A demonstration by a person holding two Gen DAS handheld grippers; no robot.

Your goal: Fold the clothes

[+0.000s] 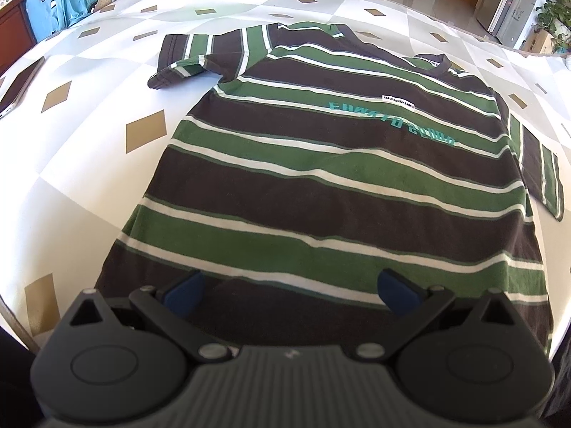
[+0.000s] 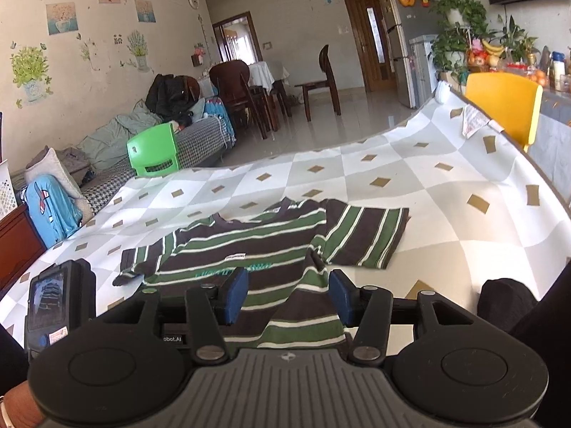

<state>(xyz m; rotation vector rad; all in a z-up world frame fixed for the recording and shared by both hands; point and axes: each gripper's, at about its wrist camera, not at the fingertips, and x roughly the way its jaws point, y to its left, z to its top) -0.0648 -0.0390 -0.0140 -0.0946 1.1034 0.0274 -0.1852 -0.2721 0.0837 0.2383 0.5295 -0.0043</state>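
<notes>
A T-shirt (image 1: 321, 178) with brown, green and white stripes and teal lettering lies flat, front up, on the checked tablecloth (image 1: 89, 164), both short sleeves spread out. My left gripper (image 1: 291, 289) hangs open just above the hem, its blue pads (image 1: 185, 287) wide apart with only flat cloth beneath. In the right wrist view the T-shirt (image 2: 249, 246) has its near hem corner bunched up in a ridge between the fingers of my right gripper (image 2: 287, 294). Those blue pads (image 2: 235, 296) stand apart from the cloth with a gap on each side, so this gripper is open.
A phone (image 1: 19, 85) lies near the table's left edge. A small white cloth (image 2: 473, 121) sits at the far right corner. A green chair (image 2: 155, 153) and a yellow chair (image 2: 503, 103) stand against the table's far sides. The left gripper's screen unit (image 2: 53, 303) is close on the left.
</notes>
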